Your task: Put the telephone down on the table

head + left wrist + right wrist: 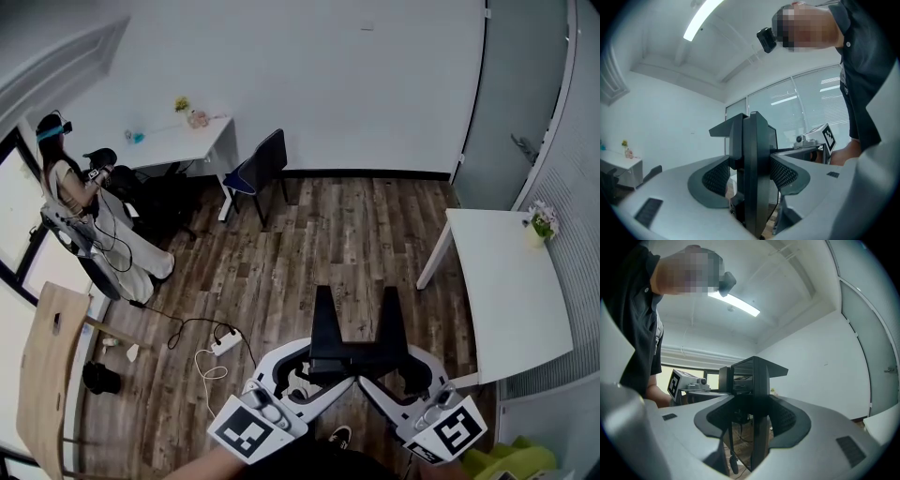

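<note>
Telephone: in no view | left hand-held gripper (753, 119) jaws together, empty | right hand-held gripper (757, 363) likewise

left tongs (324, 305), right tongs (390, 305) side by side above wood floor (356, 234) | white desk (506, 291) at right, flower pot (541, 223) on it | person (66, 178) far left

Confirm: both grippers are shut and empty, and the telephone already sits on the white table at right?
No. In the head view the white table holds only a small potted plant; no telephone shows. The left gripper and right gripper are shut and empty.
</note>
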